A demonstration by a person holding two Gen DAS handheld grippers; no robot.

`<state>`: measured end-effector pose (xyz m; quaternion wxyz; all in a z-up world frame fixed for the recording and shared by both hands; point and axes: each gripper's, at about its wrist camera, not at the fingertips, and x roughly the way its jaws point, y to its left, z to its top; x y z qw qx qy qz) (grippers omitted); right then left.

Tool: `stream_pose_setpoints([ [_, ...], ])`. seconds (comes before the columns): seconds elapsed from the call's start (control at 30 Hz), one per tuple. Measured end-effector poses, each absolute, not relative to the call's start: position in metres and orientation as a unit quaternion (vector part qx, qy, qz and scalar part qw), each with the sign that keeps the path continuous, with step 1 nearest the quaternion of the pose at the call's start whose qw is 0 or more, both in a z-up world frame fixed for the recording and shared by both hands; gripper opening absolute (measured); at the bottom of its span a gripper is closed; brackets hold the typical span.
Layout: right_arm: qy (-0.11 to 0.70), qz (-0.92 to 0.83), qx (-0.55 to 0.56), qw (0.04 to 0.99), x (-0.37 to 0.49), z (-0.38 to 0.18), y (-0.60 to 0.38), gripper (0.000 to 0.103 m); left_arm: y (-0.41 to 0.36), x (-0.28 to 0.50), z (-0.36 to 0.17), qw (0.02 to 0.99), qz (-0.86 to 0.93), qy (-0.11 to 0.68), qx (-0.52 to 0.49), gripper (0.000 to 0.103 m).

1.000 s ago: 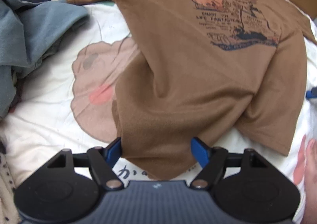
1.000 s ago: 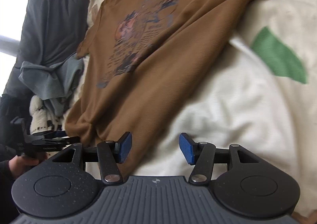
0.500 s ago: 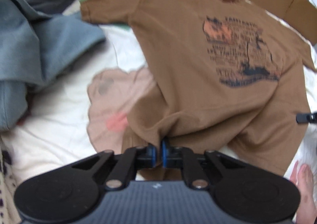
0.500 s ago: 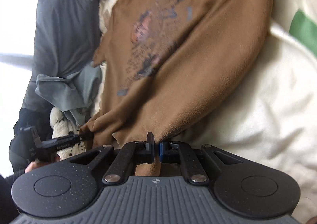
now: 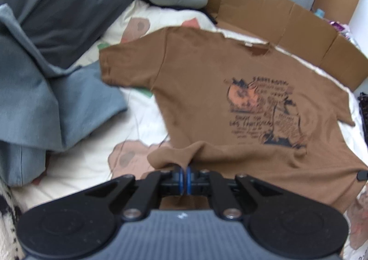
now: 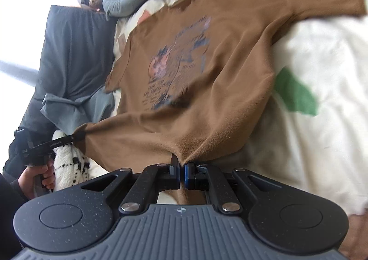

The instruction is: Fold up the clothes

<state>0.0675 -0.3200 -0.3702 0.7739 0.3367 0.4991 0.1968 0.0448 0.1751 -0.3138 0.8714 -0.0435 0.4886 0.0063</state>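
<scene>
We pinch the hem of the brown printed cotton T-shirt [image 5: 207,89] in both clenched grippers, left gripper [image 5: 185,178] and right gripper [image 6: 181,173].

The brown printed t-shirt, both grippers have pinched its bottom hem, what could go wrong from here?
1. The left gripper and right gripper each hold only a small pinch of the brown printed t-shirt, so the fabric could slip out during the fold.
2. The hem bunches at the left pinch, so the fold may come out creased or crooked.
3. The blue-grey garment lies right beside the shirt's near sleeve; the sleeve may snag or drag on it.
</scene>
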Motion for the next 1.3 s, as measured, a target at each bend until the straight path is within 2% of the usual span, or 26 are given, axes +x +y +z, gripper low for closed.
stream_pose_setpoints([
  [0.43,0.505,0.149,0.286,0.800,0.061,-0.319,-0.361,0.000,0.147,0.046,-0.313,0.870,-0.047,0.484,-0.077,0.003],
  [0.93,0.540,0.134,0.266,0.787,0.098,-0.343,-0.344,0.000,0.179,0.051,-0.343,0.867,-0.002,0.490,-0.086,0.003],
  [1.17,0.538,0.124,0.279,0.785,0.132,-0.353,-0.330,0.006,0.200,0.075,-0.357,0.863,0.026,0.500,-0.071,0.002],
  [1.27,0.533,0.124,0.285,0.787,0.136,-0.352,-0.331,0.020,0.207,0.087,-0.365,0.860,0.037,0.505,-0.070,0.002],
  [1.3,0.532,0.124,0.285,0.788,0.136,-0.352,-0.332,0.021,0.208,0.090,-0.368,0.858,0.041,0.507,-0.068,0.002],
])
